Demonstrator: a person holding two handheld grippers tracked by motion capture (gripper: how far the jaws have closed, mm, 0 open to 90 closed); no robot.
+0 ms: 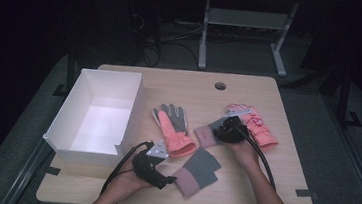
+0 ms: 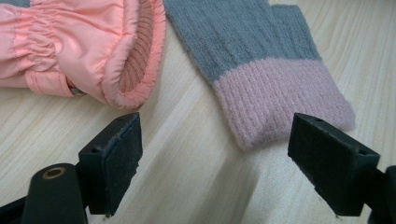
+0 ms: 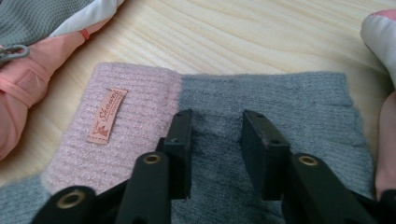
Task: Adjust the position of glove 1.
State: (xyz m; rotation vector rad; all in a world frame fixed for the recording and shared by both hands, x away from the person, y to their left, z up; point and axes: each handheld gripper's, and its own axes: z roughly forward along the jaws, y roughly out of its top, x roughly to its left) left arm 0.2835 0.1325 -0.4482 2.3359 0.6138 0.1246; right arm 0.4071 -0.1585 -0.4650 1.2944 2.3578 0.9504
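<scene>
Two grey knit mitts with pink cuffs lie on the wooden table. The far mitt [image 1: 205, 135] [image 3: 261, 102] carries a small tan label on its cuff. My right gripper [image 1: 217, 131] [image 3: 218, 119] hovers low over its grey part, jaws a little apart, the fabric lying flat under them and not pinched. The near mitt [image 1: 198, 170] [image 2: 261, 70] lies just ahead of my left gripper [image 1: 167, 180] [image 2: 215, 135], which is wide open over bare wood, its right jaw close to the pink cuff. A coral and grey ski glove [image 1: 174, 129] [image 2: 79, 42] [image 3: 23, 70] lies between the grippers.
A second coral glove [image 1: 254, 124] [image 3: 380, 28] lies right of the right gripper. An open white box [image 1: 133, 107] stands at the table's left. A cable hole [image 1: 220, 85] sits near the far edge. Bare table [image 1: 261, 190] runs along the front right.
</scene>
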